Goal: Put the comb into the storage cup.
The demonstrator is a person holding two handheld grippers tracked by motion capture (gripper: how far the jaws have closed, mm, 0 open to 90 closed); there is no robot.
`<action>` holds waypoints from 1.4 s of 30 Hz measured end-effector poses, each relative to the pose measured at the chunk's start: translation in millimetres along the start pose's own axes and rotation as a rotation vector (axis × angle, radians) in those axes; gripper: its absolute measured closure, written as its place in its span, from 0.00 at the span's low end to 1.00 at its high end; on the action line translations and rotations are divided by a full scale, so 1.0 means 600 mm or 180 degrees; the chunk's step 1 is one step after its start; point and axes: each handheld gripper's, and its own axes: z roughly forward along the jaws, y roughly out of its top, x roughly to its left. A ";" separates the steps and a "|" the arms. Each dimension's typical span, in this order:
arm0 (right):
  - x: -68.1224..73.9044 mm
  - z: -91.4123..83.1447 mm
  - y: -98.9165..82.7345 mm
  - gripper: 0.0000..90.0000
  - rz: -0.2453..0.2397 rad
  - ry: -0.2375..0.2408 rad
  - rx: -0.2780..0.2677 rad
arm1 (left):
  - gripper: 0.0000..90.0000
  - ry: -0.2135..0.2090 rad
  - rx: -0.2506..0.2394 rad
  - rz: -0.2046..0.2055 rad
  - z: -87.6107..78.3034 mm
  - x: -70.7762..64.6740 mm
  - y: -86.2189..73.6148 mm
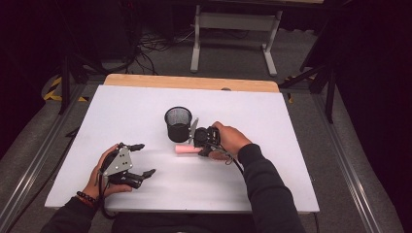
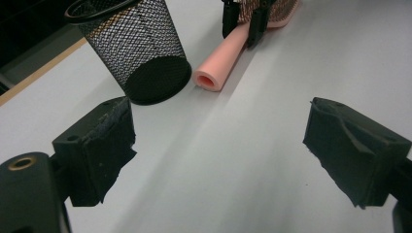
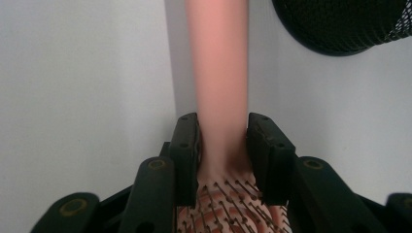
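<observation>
A pink hairbrush (image 1: pixel 183 149) lies on the white table (image 1: pixel 272 126), its tube-like handle (image 2: pixel 226 58) pointing left toward my left hand. My right gripper (image 1: pixel 199 146) holds it at the neck, where handle meets bristle head. In the right gripper view both black jaws of the right gripper (image 3: pixel 222 131) press against the sides of the hairbrush handle (image 3: pixel 221 73). A black mesh cup (image 1: pixel 178 124) stands upright just behind the brush. My left gripper (image 1: pixel 145 158) rests low at the near left, jaws wide and empty. The left gripper (image 2: pixel 218 145) faces the cup (image 2: pixel 136 48).
A wooden strip (image 1: pixel 192 81) runs along the table's far edge. Beyond it are a grey floor, cables and a white stand (image 1: pixel 235 22). The mesh cup (image 3: pixel 340 24) sits close to the right of the handle in the right gripper view.
</observation>
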 end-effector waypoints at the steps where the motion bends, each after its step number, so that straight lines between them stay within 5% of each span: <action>1: 0.000 0.000 0.001 0.74 -0.0016 -0.0004 0.0005 | 0.13 -0.0010 0.0001 -0.0001 0.001 0.000 0.000; 8: 0.005 -0.005 0.007 0.72 0.0019 0.0037 -0.0091 | 0.13 -0.0042 0.0006 -0.0015 0.002 -0.001 -0.001; 12: 0.006 -0.020 0.012 0.71 0.0037 0.0028 -0.0307 | 0.13 -0.0055 -0.0011 -0.0046 -0.001 0.001 -0.002; 14: 0.005 -0.032 0.012 0.81 0.0173 -0.0013 -0.0535 | 0.13 -0.0050 -0.0020 -0.0047 -0.002 0.001 -0.002; 16: 0.003 -0.036 0.013 0.92 0.0225 0.0005 -0.0588 | 0.14 -0.0040 -0.0025 -0.0048 -0.004 0.002 -0.002; 19: 0.004 -0.032 0.016 1.00 0.0299 -0.0076 -0.0557 | 0.14 -0.0027 -0.0040 -0.0040 -0.009 0.000 -0.002; 33: 0.007 -0.006 0.038 1.00 0.0429 -0.0439 -0.0413 | 0.14 0.0121 -0.0131 -0.0250 -0.047 0.011 -0.031; 42: 0.008 0.010 0.046 1.00 0.0527 -0.0491 -0.0293 | 0.13 0.0203 -0.0129 -0.0298 -0.060 0.013 -0.043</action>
